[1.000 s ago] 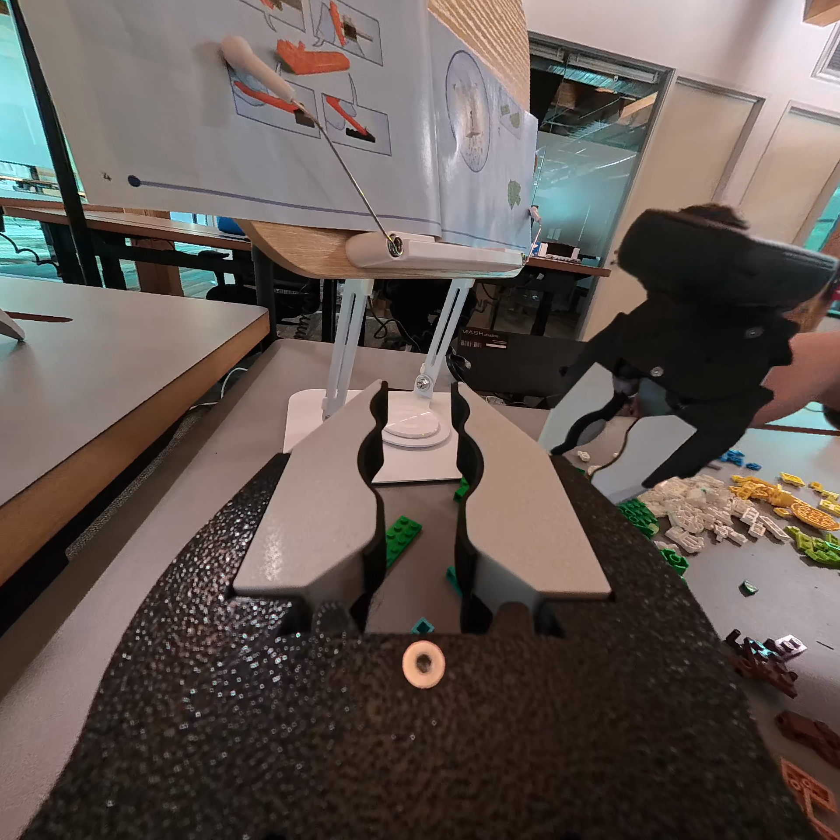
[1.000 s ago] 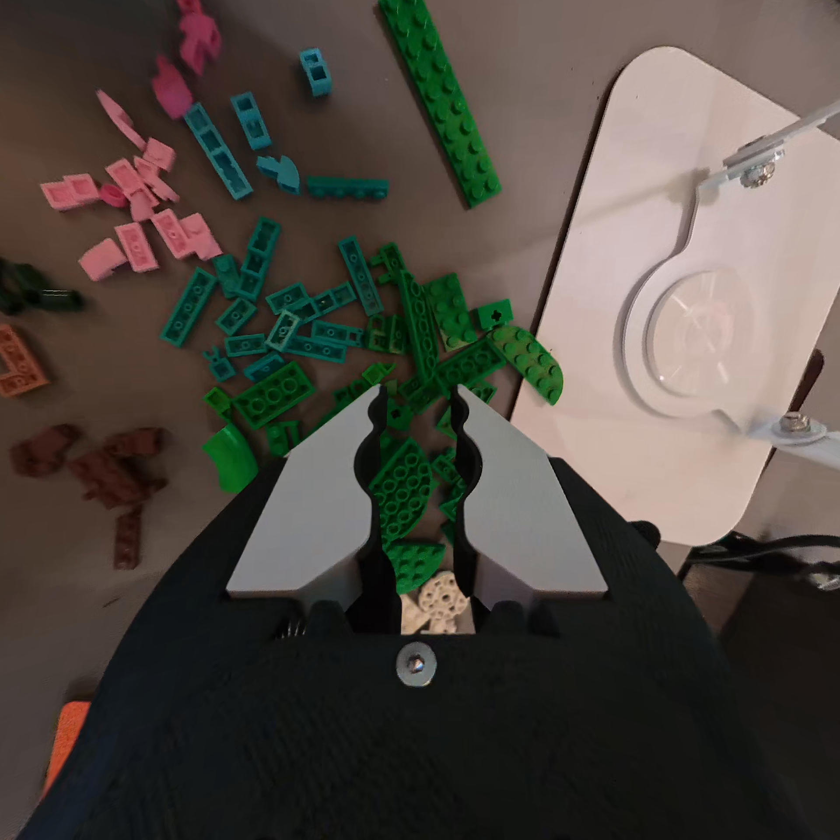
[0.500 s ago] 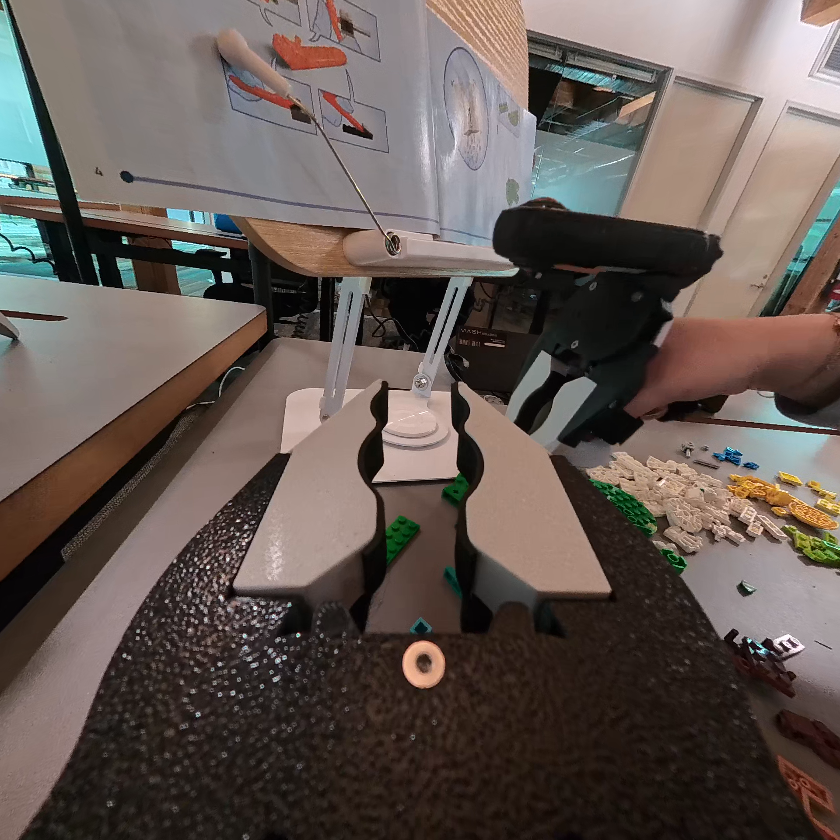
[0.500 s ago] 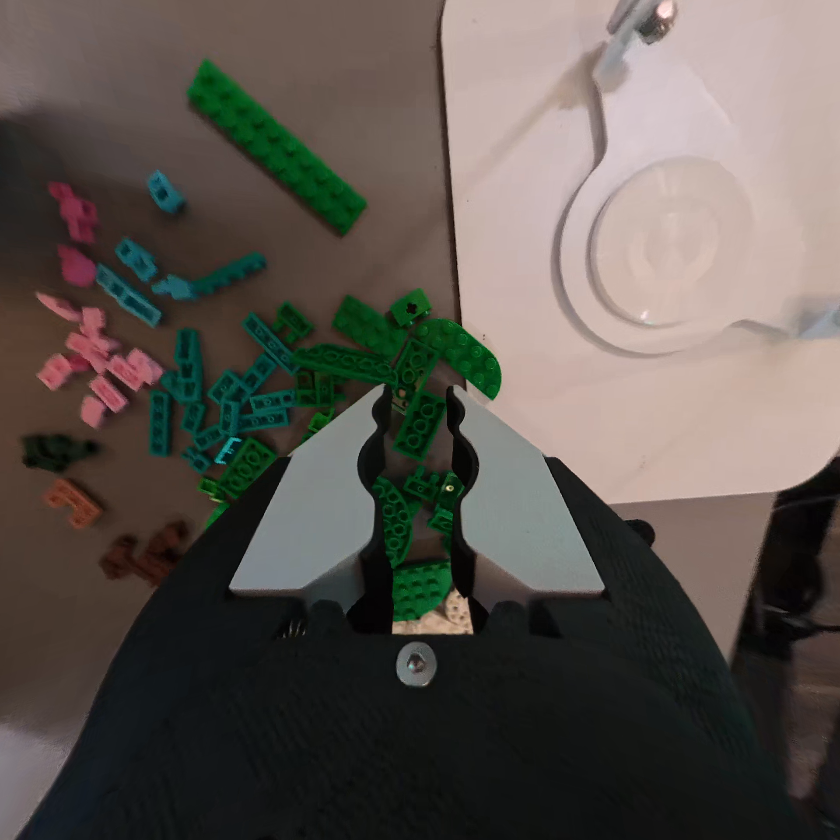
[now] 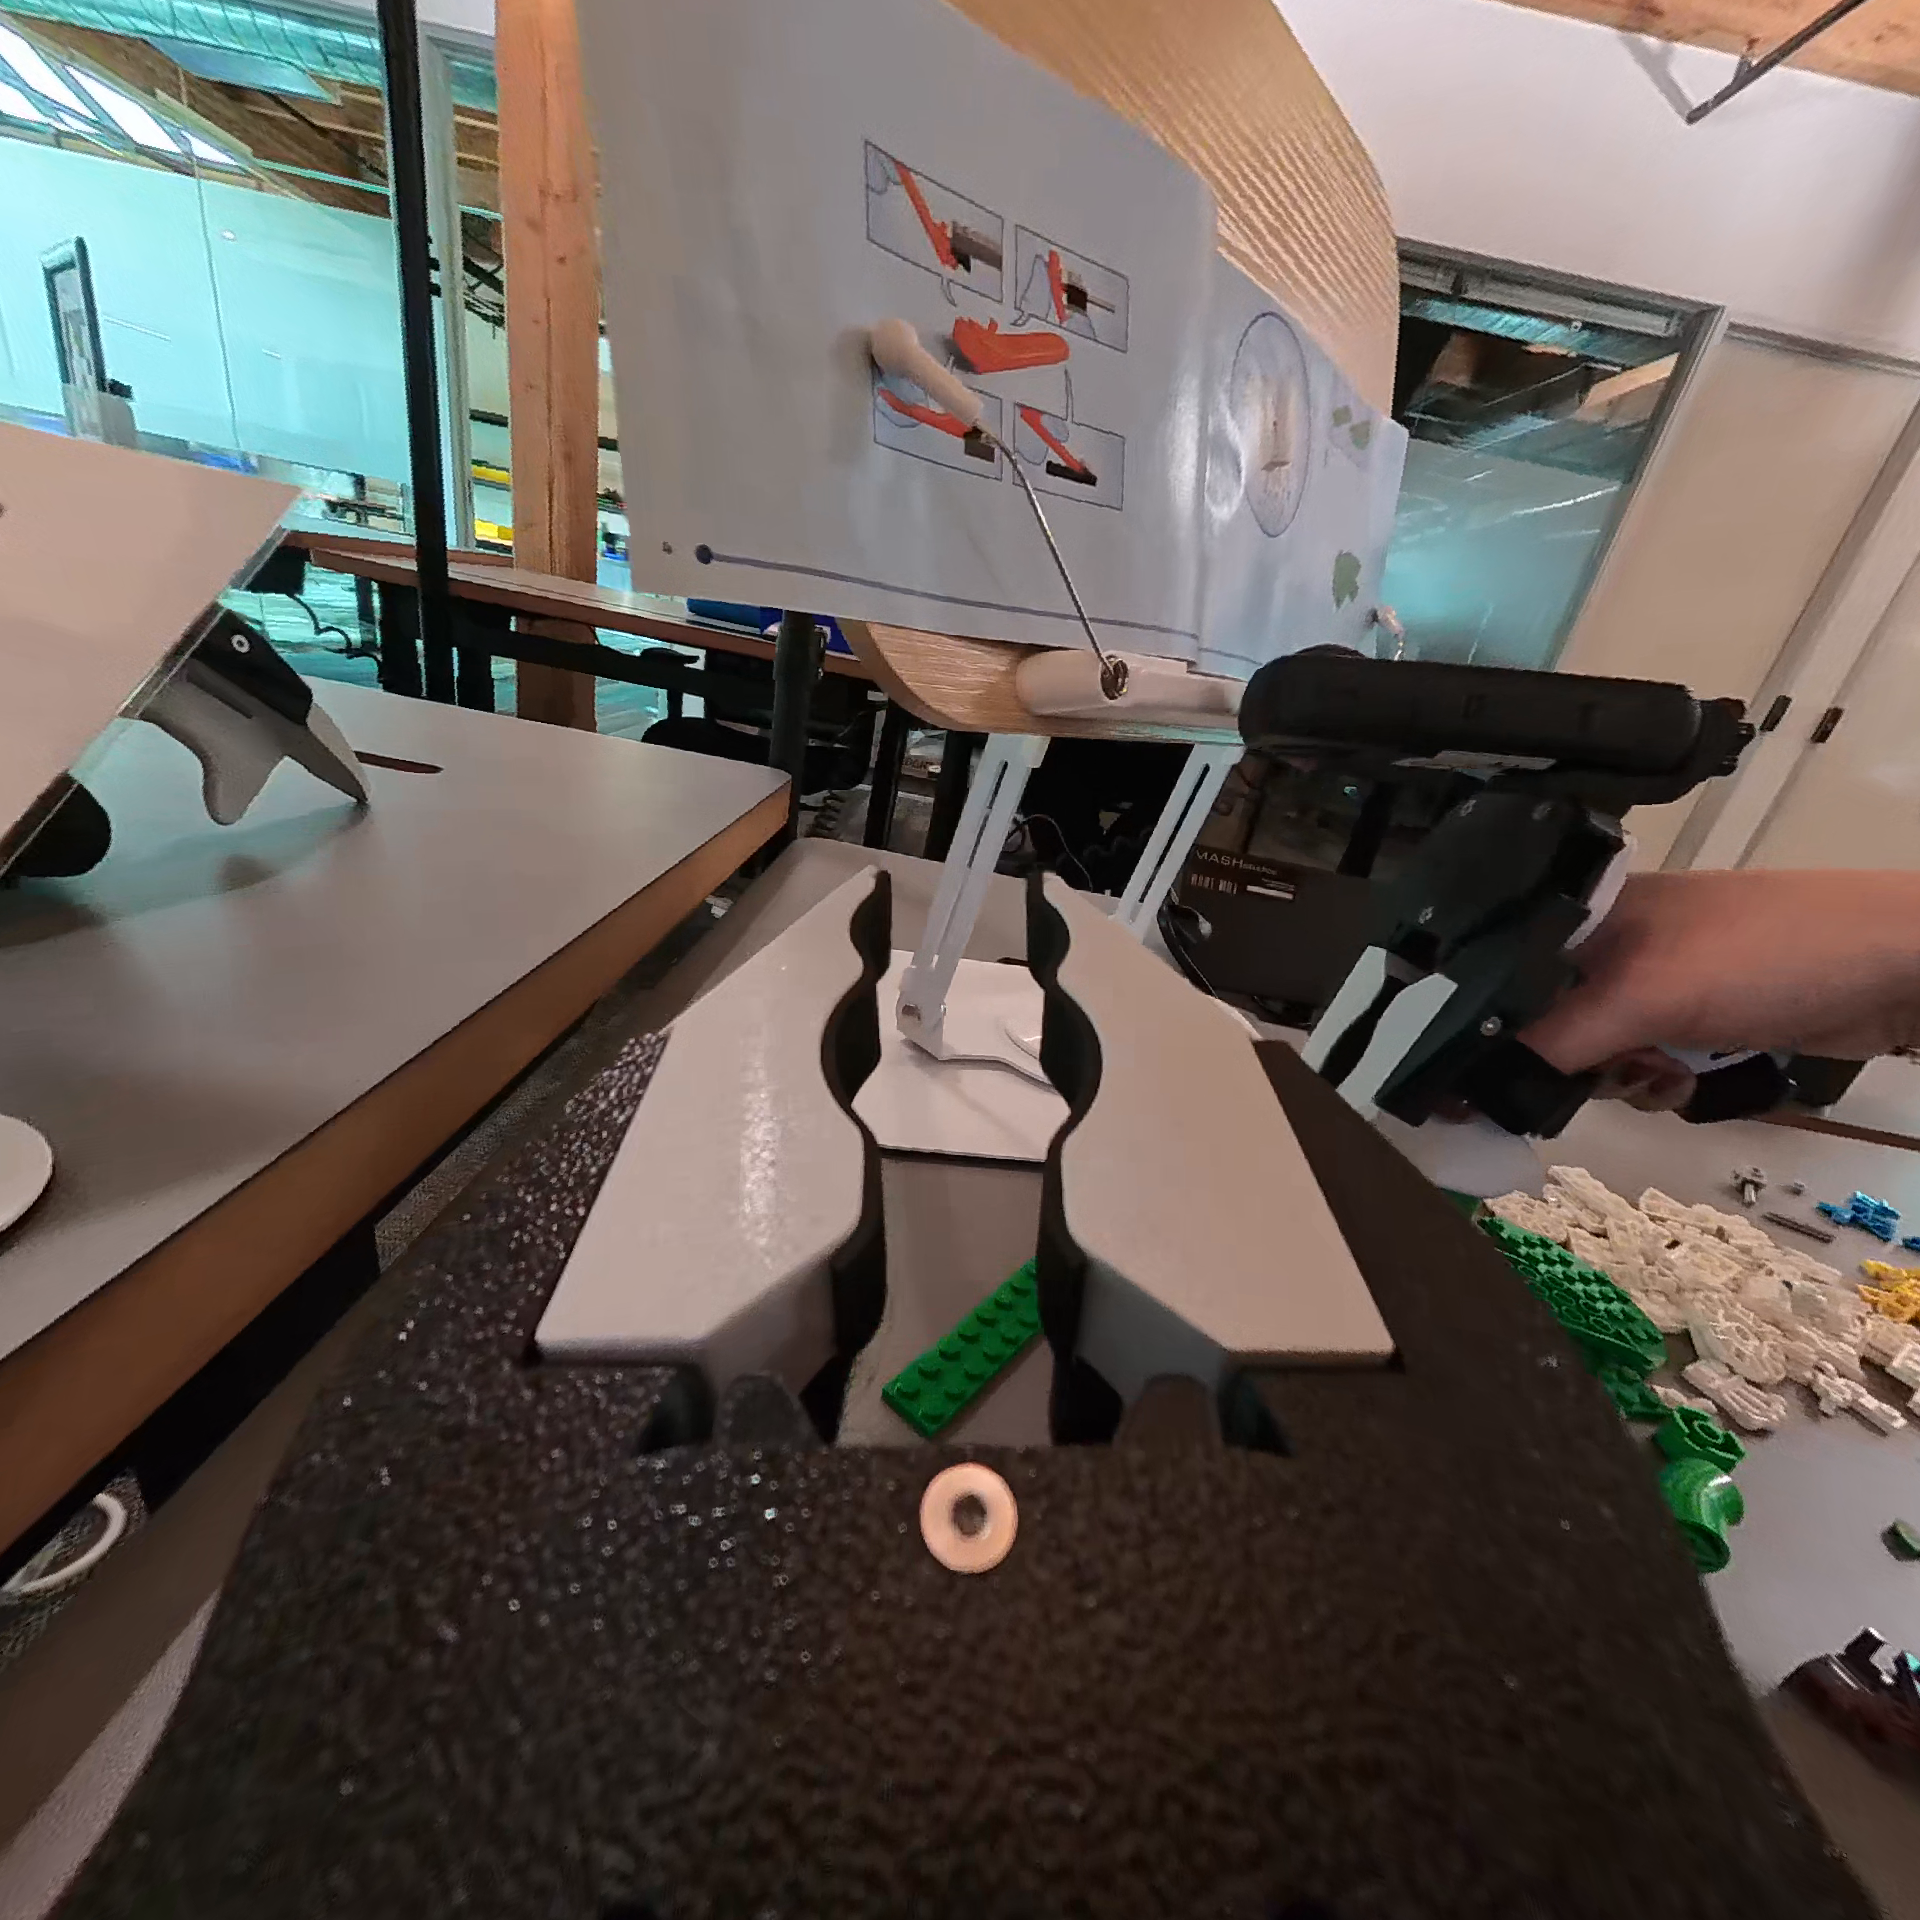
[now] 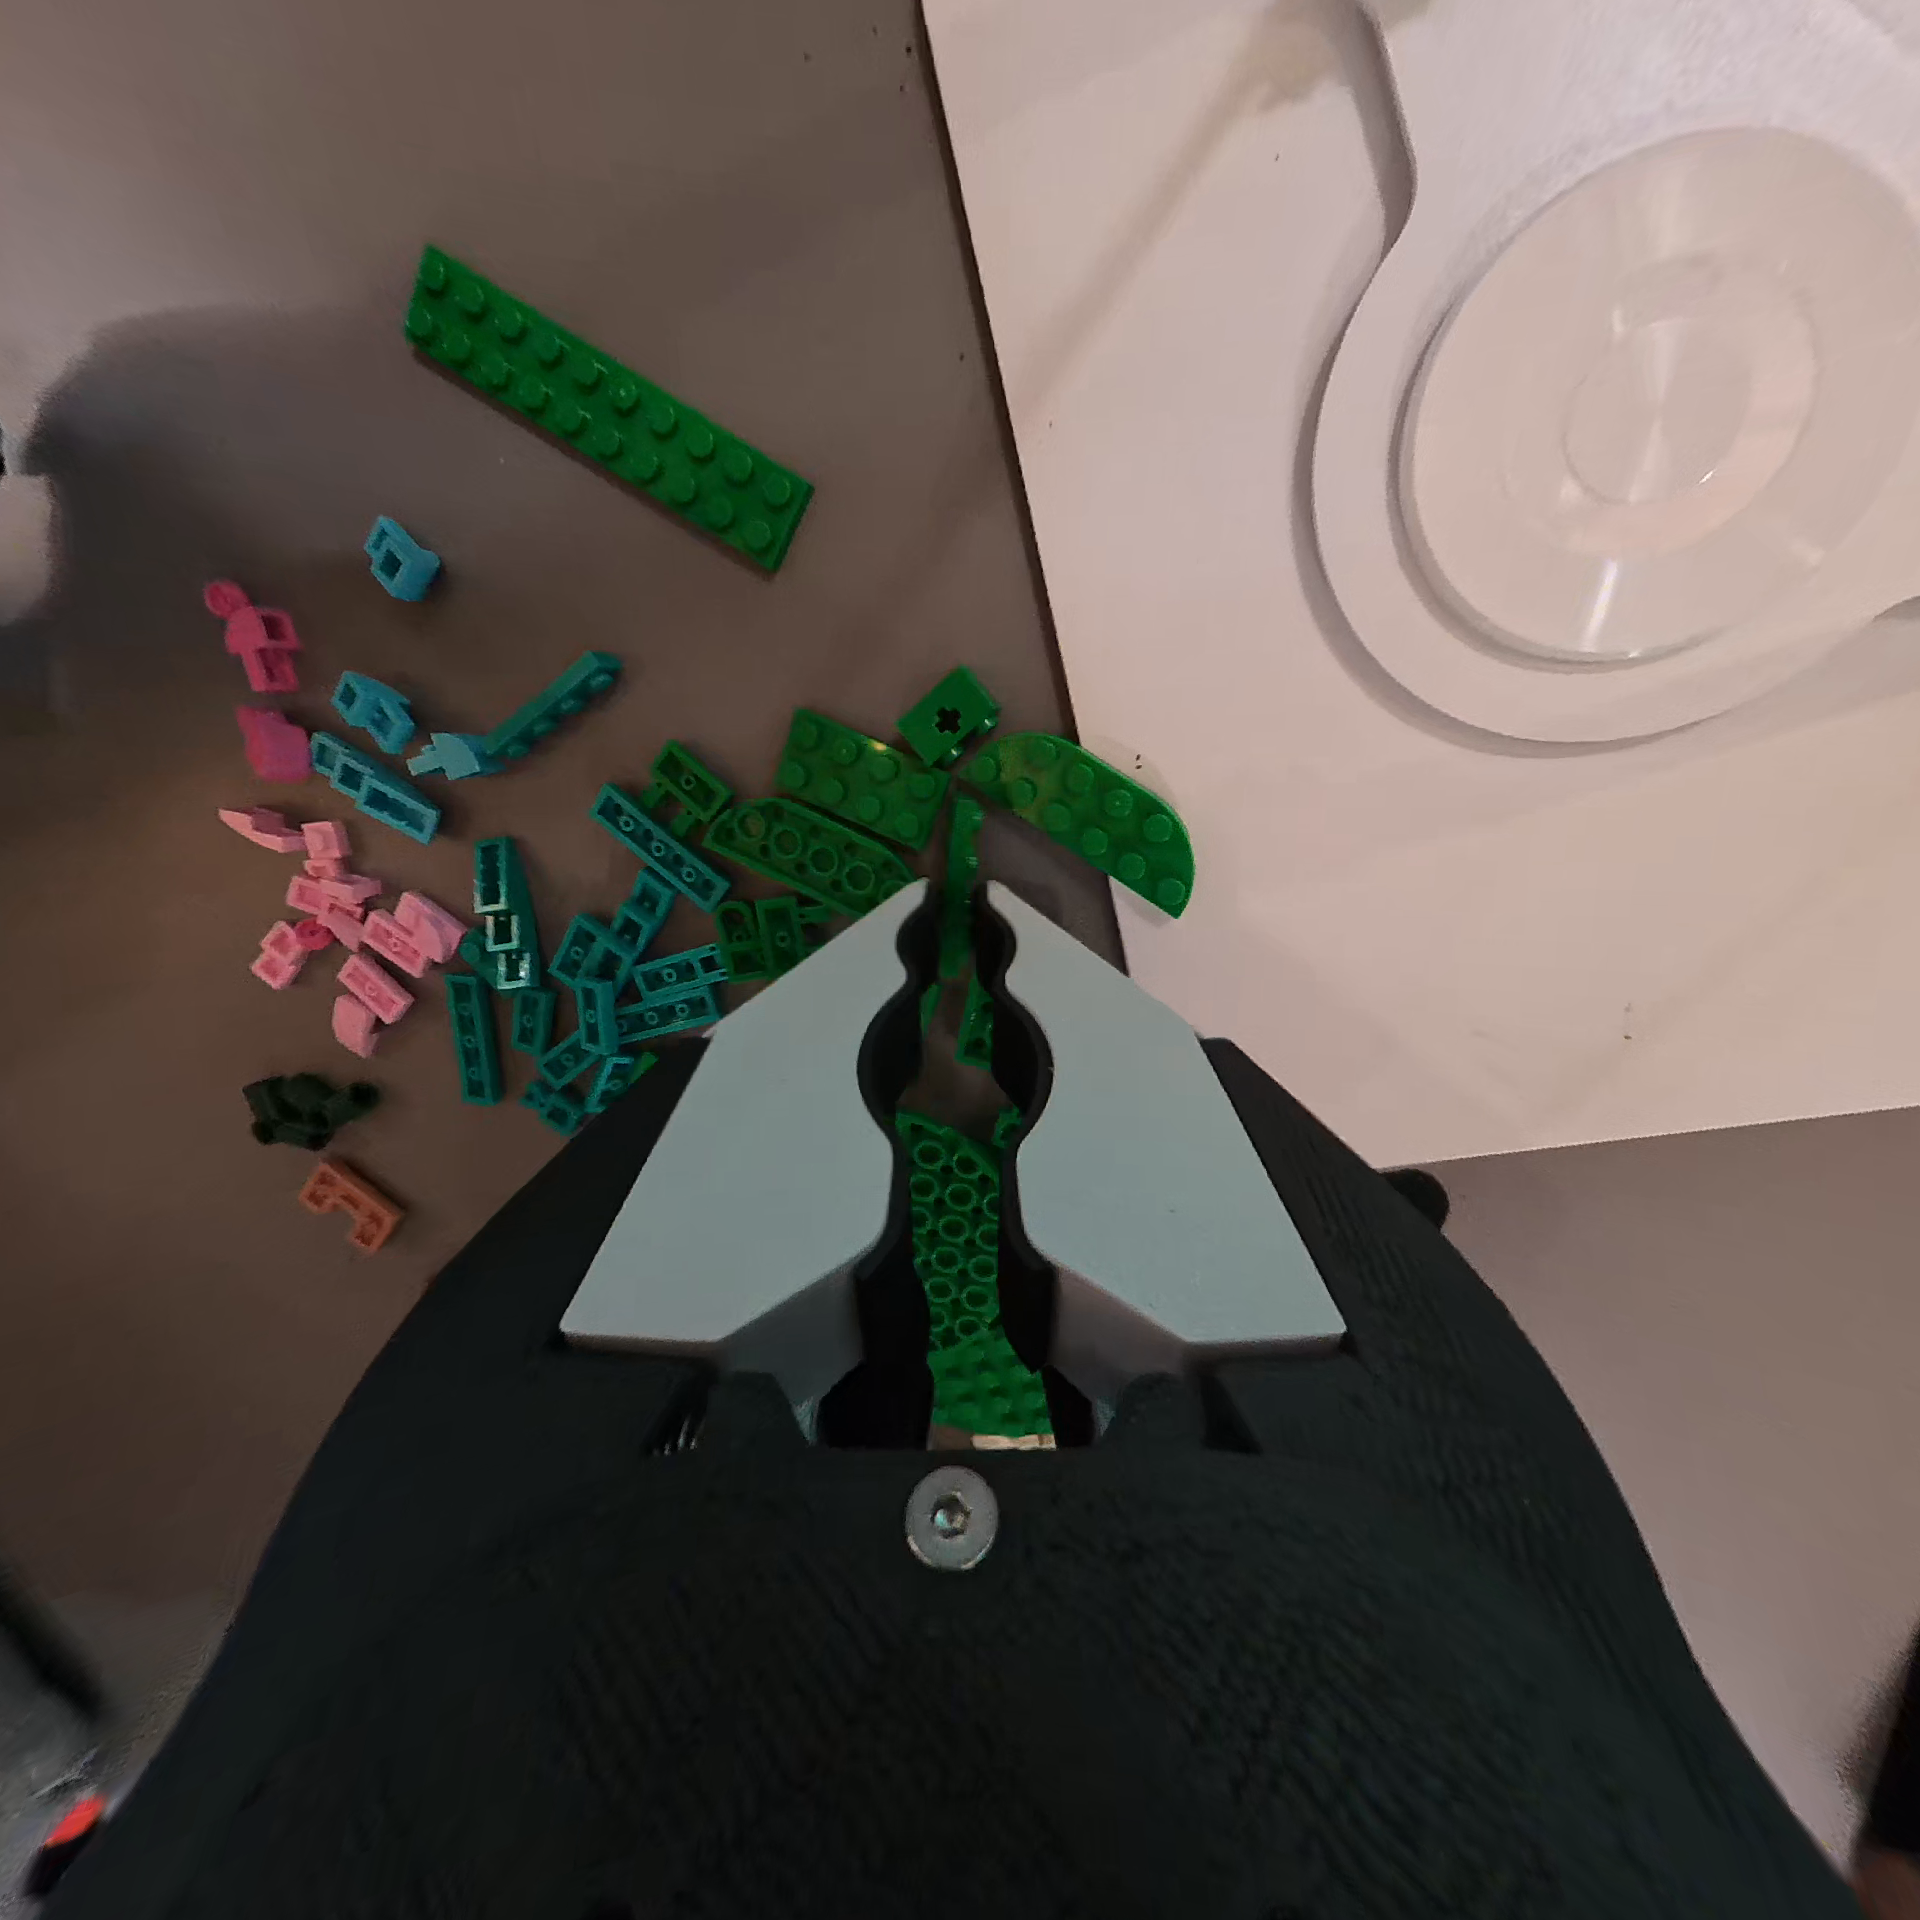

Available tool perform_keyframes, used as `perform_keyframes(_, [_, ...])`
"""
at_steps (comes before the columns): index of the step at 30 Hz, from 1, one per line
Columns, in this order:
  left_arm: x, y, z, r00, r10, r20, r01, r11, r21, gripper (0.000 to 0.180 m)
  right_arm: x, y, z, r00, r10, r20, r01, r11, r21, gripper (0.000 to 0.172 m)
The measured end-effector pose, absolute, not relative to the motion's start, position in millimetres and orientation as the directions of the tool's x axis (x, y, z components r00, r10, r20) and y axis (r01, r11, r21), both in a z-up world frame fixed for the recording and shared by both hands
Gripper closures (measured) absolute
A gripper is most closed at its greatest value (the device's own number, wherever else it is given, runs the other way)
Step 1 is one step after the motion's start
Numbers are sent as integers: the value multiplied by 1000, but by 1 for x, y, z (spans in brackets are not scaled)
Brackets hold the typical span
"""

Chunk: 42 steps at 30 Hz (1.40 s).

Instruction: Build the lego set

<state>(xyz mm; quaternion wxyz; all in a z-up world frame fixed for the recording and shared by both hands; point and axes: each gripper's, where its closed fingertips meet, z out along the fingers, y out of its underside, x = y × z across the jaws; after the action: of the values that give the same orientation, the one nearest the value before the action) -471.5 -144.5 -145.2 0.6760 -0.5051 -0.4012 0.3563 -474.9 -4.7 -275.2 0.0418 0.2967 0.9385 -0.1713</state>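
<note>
I work both grippers from a distance here. My right gripper [image 6: 954,894] points down over a heap of green and teal plastic building pieces [image 6: 727,883] on the grey tabletop [image 6: 623,156]. Its jaws are pinched on a thin green plate standing on edge [image 6: 961,862]: the plate rises out of the tips, a pad against each flat face. My judgement is that a piece held on edge like this wants a straight, slow lift, since it is gripped only near the tips and could pivot. It also stands close to a green half-round studded plate [image 6: 1101,821] that overlaps the edge of the white base of a stand [image 6: 1351,935], and to a green plate lying underside up [image 6: 800,847] just left of the tips. A snag on either would twist it.

A long green studded plate [image 6: 603,405] lies well apart, up and left. Pink pieces [image 6: 343,925] sit farther left.

My left gripper [image 5: 956,914] hovers above the table with its jaws spread and nothing between the pads. The long green plate [image 5: 966,1351] shows on the table below its fingers. Ahead stands the white base [image 5: 966,1091] carrying an open instruction booklet [image 5: 935,364]. A heap of white pieces [image 5: 1714,1278] lies to the right.
</note>
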Motion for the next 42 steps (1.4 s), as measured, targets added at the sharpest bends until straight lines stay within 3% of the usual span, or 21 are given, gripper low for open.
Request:
perform_keyframes(5, [-471,-141,-145,433,884,174,-76,228,-971,157,-479,-4,-266,-885,464,-26,439,815,-379,168])
perform_keyframes(8, [-471,-144,-145,430,883,189,-76,244,-967,158,-490,6,-258,-901,389,191,295,873,-388,168])
perform_keyframes(11, [-471,-143,-145,435,878,198,-69,252,-965,158,-502,26,-250,-857,218,467,94,957,-275,168])
perform_keyframes(14, [-471,-141,-146,438,878,191,-69,245,-967,158,-493,31,-249,-798,-46,601,-157,978,-134,168])
perform_keyframes(19, [-471,-139,-147,446,874,195,-62,248,-967,158,-471,22,-216,-478,-311,821,-483,874,50,168])
perform_keyframes(23, [-471,-135,-148,455,868,199,-55,250,-967,159,-458,30,-199,-220,-394,893,-532,815,228,168])
perform_keyframes(27, [-470,-130,-149,465,865,188,-49,237,-970,158,-454,46,-220,-193,-498,845,-538,774,333,168])
perform_keyframes(33, [-471,-132,-150,461,867,187,-48,235,-971,158,-452,52,-245,-360,-547,756,-578,767,279,168])
perform_keyframes(37, [-471,-131,-151,464,866,187,-43,233,-972,158,-475,49,-235,-318,-537,781,-528,785,324,169])
perform_keyframes(42, [-471,-130,-151,466,866,183,-43,229,-972,158,-483,35,-223,-282,-479,831,-544,794,273,168])
